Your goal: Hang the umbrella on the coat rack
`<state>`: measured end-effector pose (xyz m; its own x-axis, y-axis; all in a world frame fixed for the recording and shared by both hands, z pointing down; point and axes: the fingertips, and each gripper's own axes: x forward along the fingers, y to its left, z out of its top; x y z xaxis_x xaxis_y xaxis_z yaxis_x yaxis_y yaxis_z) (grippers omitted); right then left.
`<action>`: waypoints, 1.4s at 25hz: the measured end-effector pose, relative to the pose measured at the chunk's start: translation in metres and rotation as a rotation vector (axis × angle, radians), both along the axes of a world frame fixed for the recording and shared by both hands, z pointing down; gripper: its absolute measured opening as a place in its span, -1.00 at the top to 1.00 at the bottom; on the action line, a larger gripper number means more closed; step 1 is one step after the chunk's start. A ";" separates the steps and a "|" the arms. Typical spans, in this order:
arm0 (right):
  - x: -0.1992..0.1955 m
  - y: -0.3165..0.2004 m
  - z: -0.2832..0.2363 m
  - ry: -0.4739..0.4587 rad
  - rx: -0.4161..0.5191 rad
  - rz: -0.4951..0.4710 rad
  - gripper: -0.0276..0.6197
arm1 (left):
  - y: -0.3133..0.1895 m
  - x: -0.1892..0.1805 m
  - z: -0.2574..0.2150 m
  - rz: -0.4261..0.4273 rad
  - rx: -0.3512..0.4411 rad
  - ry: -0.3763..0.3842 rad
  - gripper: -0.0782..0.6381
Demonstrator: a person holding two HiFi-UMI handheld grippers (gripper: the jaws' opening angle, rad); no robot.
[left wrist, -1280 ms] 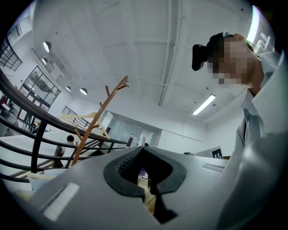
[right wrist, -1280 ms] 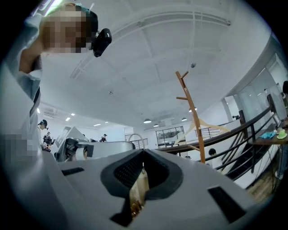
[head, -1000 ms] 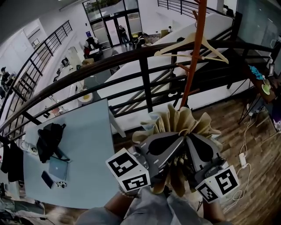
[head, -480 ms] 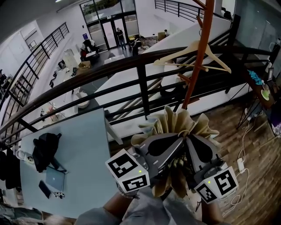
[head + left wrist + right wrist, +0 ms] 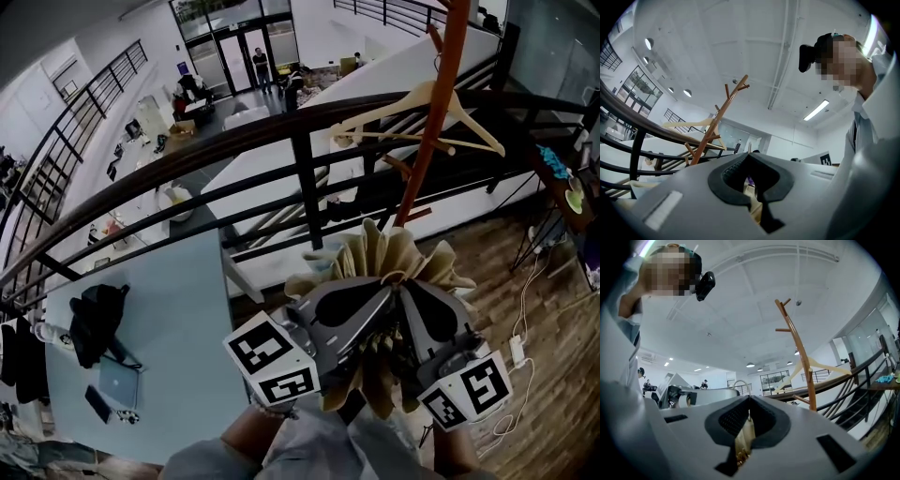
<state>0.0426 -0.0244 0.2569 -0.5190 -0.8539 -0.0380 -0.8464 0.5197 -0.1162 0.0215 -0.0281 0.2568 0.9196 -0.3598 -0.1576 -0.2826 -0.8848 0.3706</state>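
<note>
A folded beige umbrella [image 5: 394, 255] points up between my two grippers, its pleated cloth fanning out above the jaws. In the head view the left gripper [image 5: 378, 298] and right gripper [image 5: 409, 294] stand side by side, both shut on the umbrella. The orange-brown coat rack pole [image 5: 433, 122] rises just beyond it, a short way off. Beige cloth [image 5: 753, 208] shows between the jaws of the left gripper [image 5: 749, 158], with the coat rack [image 5: 711, 130] ahead to the left. In the right gripper view, the right gripper [image 5: 749, 403] pinches the umbrella [image 5: 743, 439]; the coat rack [image 5: 802, 363] stands ahead to the right.
A wooden hanger [image 5: 433, 105] hangs on a rack peg. A black railing [image 5: 281, 127] runs across behind the rack, with an open floor far below. A pale blue table [image 5: 178, 319] lies lower left. Cables and a power strip [image 5: 517, 349] lie on the wooden floor at right.
The rack pole and hanger have drawn closer and shifted right in the head view. Both grippers keep the same hold on the umbrella.
</note>
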 end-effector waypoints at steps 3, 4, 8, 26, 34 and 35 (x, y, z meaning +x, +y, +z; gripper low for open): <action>0.004 -0.012 0.006 -0.009 -0.013 -0.019 0.90 | -0.011 0.005 0.005 -0.003 -0.010 -0.007 0.77; 0.006 -0.016 0.007 -0.014 -0.017 -0.026 0.90 | -0.015 0.007 0.006 -0.007 -0.013 -0.009 0.77; 0.014 -0.031 0.010 -0.025 -0.026 -0.058 0.90 | -0.031 0.016 0.008 -0.022 -0.017 -0.012 0.77; 0.039 -0.100 0.017 -0.019 -0.050 -0.232 0.90 | -0.098 0.045 0.015 -0.139 -0.010 -0.026 0.77; 0.045 -0.124 0.021 -0.010 -0.051 -0.243 0.90 | -0.122 0.047 0.019 -0.189 -0.027 -0.018 0.77; 0.045 -0.126 0.022 -0.013 -0.054 -0.237 0.90 | -0.124 0.047 0.020 -0.191 -0.028 -0.022 0.77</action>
